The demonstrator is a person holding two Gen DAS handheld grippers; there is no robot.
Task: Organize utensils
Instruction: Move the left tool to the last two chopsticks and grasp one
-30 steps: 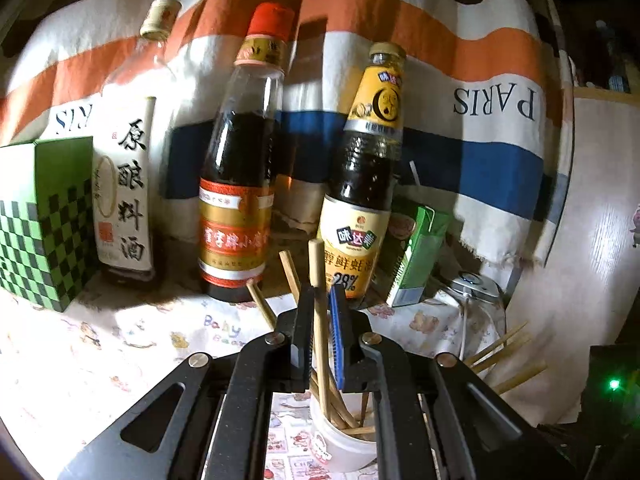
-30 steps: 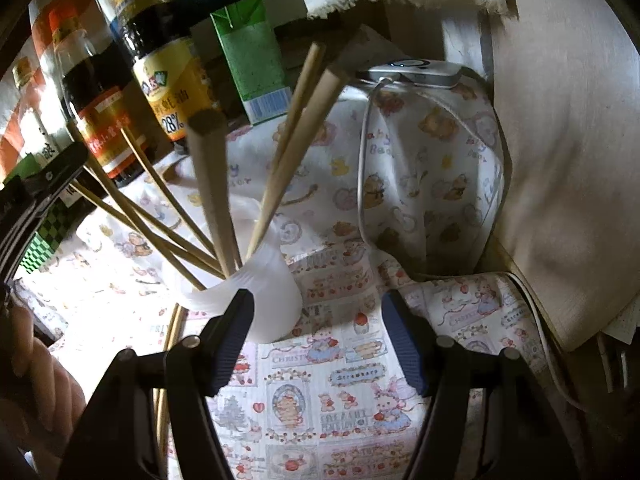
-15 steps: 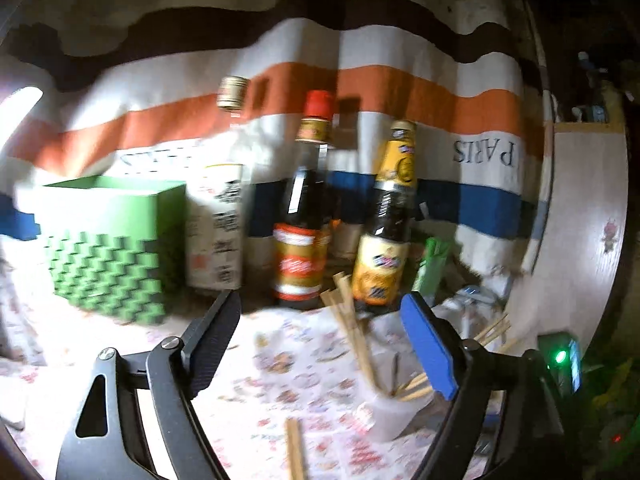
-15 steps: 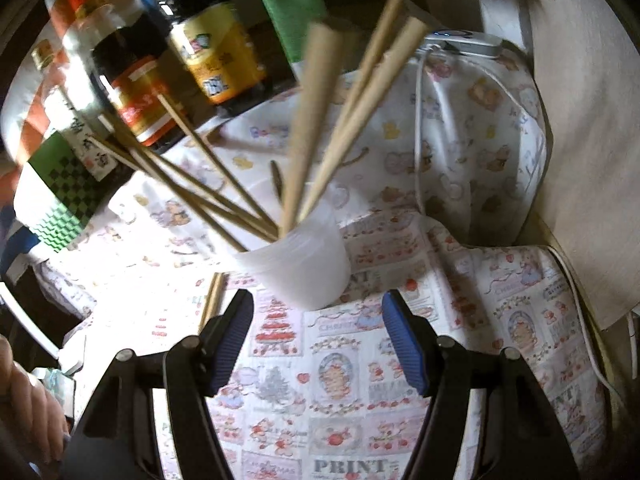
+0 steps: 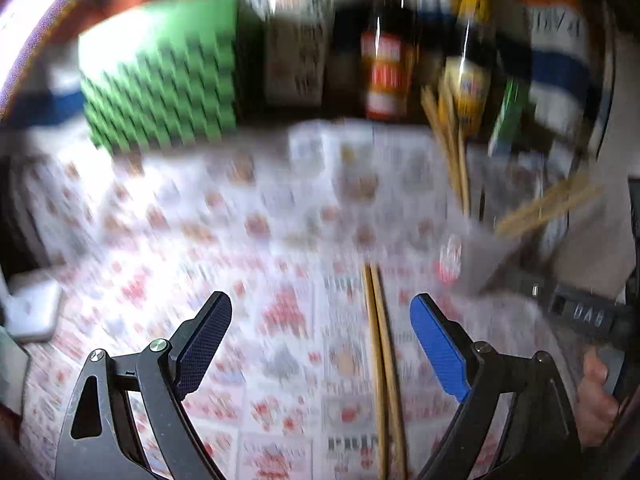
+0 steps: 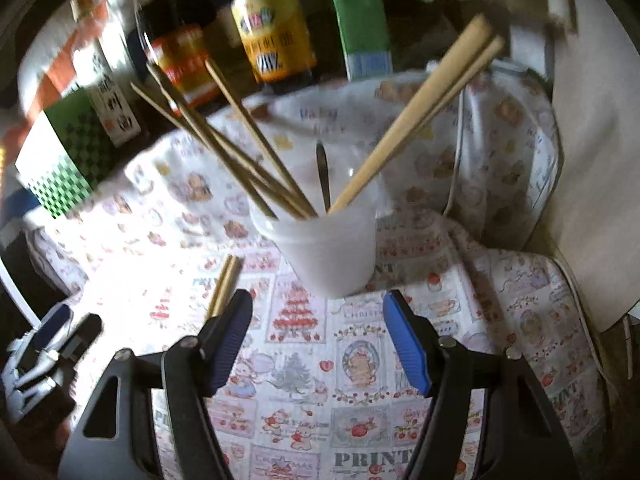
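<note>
A white plastic cup (image 6: pixel 332 248) stands on the printed tablecloth and holds several wooden chopsticks (image 6: pixel 240 148) fanned left and right, plus a dark-handled utensil (image 6: pixel 323 178). My right gripper (image 6: pixel 318 336) is open and empty just in front of the cup. A loose pair of chopsticks (image 5: pixel 382 360) lies flat on the cloth; in the right wrist view it (image 6: pixel 225 286) lies left of the cup. My left gripper (image 5: pixel 320 344) is open and empty above this pair. The cup (image 5: pixel 476 256) is blurred at the right in the left wrist view.
Sauce bottles (image 6: pixel 276 36), a green carton (image 6: pixel 364 20) and a green checkered box (image 5: pixel 160 68) line the back against a striped cloth. A white cable (image 6: pixel 456 152) runs behind the cup. A wooden panel (image 6: pixel 592 140) stands at the right.
My left gripper let go of a chopstick over the cup, opened wide and swung back and down over the loose pair. My right gripper drew back a little from the cup, still open.
</note>
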